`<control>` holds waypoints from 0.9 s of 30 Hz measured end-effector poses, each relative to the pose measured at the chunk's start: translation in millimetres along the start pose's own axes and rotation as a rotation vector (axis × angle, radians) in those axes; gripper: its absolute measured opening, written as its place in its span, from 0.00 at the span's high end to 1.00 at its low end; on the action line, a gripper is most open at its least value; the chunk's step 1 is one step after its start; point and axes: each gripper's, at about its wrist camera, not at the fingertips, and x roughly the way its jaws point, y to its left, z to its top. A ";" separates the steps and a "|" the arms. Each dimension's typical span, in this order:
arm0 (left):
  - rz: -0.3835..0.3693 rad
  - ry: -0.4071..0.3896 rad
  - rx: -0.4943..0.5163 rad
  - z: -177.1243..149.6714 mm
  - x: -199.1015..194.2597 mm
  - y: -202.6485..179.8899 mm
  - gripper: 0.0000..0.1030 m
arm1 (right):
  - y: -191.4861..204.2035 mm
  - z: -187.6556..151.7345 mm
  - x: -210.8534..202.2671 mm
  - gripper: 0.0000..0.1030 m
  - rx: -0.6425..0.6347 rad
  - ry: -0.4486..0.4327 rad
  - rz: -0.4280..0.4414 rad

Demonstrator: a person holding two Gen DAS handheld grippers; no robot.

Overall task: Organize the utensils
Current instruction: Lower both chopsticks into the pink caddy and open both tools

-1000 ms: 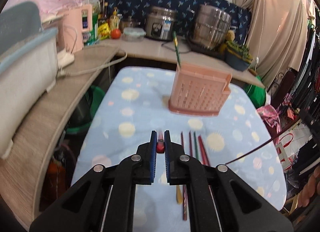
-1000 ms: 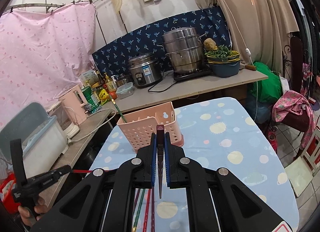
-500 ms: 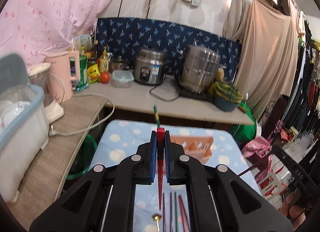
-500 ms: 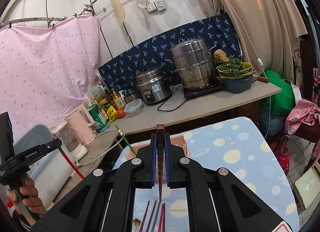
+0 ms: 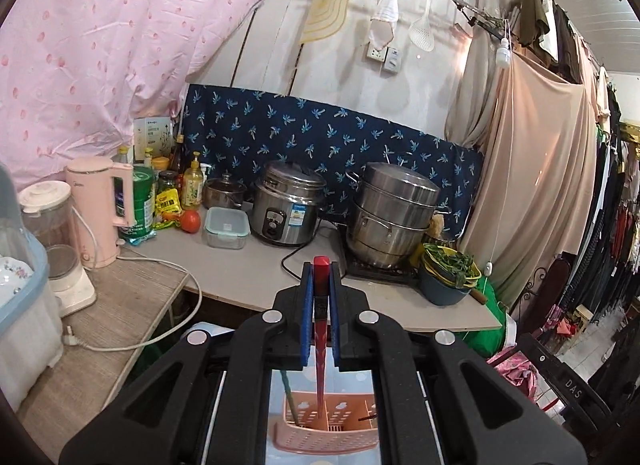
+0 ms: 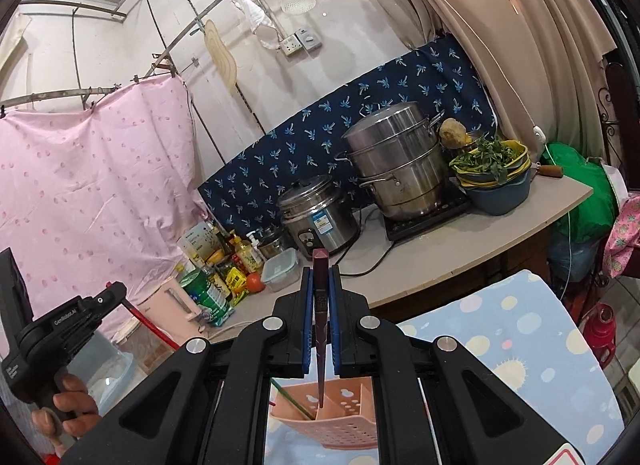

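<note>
Left claw (image 5: 321, 297) is pinching a red chopstick (image 5: 320, 349) between its blue pads; the stick hangs tip down, w/ the tip over the pink basket (image 5: 320, 439). Right claw (image 6: 321, 299) is pinching a dark maroon chopstick (image 6: 320, 345) the same way, tip down over the same basket (image 6: 344, 427).

The basket stands on the desk w/ the blue spotted cloth (image 6: 520, 341). It has divided compartments. A green chopstick (image 6: 294, 403) leans inside the left compartment; a dark thin stick end shows at the right one in the left view, I cannot tell what it is.

Further, on the back counter (image 5: 248, 269): a clear lidded box (image 5: 226, 227), content not readable; a steel rice cooker (image 5: 288, 209), lid on; a stacked steel steamer (image 5: 394, 215), lid on; a dark blue bowl (image 5: 448, 277) w/ green leaves inside.
</note>
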 end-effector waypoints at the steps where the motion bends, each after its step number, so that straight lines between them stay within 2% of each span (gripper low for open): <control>1: 0.004 0.011 0.002 -3.5 9.4 0.0 0.93 | -0.8 -0.9 4.9 0.93 -0.002 0.006 -0.006; 8: 0.031 0.123 0.011 -47.7 57.1 10.7 0.93 | -14.3 -33.9 41.7 0.93 -0.019 0.105 -0.040; 14: 0.048 0.186 0.027 -73.7 78.2 14.4 0.93 | -18.9 -57.3 61.2 0.93 -0.046 0.170 -0.064; 24: 0.058 0.210 0.026 -83.7 74.4 15.7 0.91 | -17.9 -62.8 50.5 0.88 -0.065 0.165 -0.076; 26: 0.055 0.213 0.025 -84.4 70.6 17.2 0.88 | -18.1 -61.6 44.7 0.88 -0.060 0.159 -0.076; 27: 0.058 0.212 0.026 -84.6 68.6 17.2 0.82 | -18.1 -61.1 40.9 0.88 -0.058 0.154 -0.075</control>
